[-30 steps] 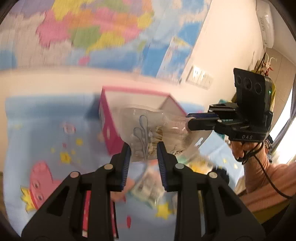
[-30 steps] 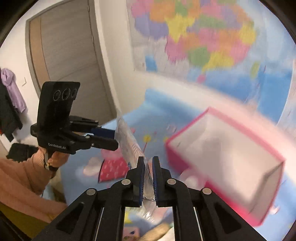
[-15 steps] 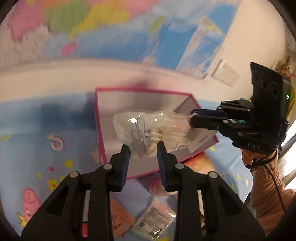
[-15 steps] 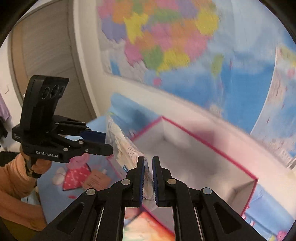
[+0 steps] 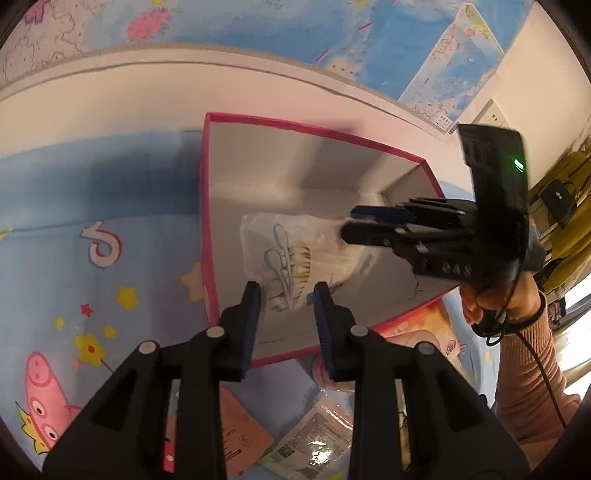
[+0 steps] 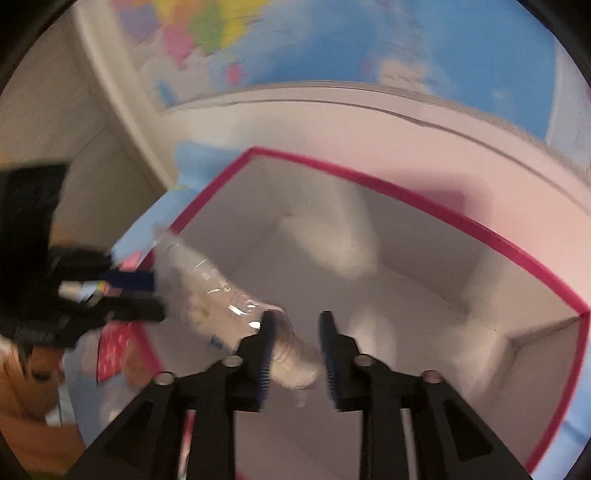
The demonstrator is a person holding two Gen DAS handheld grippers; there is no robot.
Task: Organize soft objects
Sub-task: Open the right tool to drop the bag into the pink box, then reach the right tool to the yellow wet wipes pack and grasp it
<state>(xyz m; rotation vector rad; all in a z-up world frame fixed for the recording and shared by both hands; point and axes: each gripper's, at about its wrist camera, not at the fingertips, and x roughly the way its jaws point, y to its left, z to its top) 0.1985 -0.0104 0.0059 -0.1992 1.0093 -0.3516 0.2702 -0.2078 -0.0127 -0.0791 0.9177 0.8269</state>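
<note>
A clear plastic bag of cotton swabs [image 5: 299, 254] hangs inside the pink-rimmed white box [image 5: 295, 127]. My left gripper [image 5: 287, 306] is open just in front of the bag's near end. My right gripper [image 5: 354, 223] reaches in from the right at the bag's far end. In the right wrist view the right gripper [image 6: 295, 332] is open, and the bag [image 6: 221, 306] lies by its left finger. The box rim [image 6: 406, 195] and its white inside fill that view. The left gripper [image 6: 147, 295] shows at the left, blurred.
The box stands on a blue cartoon-print cloth [image 5: 92, 258] against a white wall with a map [image 5: 258, 26]. Several flat packets [image 5: 314, 439] and an orange packet [image 5: 243, 439] lie on the cloth in front of the box.
Both grippers carried the bag down into the box. Both then opened and let go of the bag.
</note>
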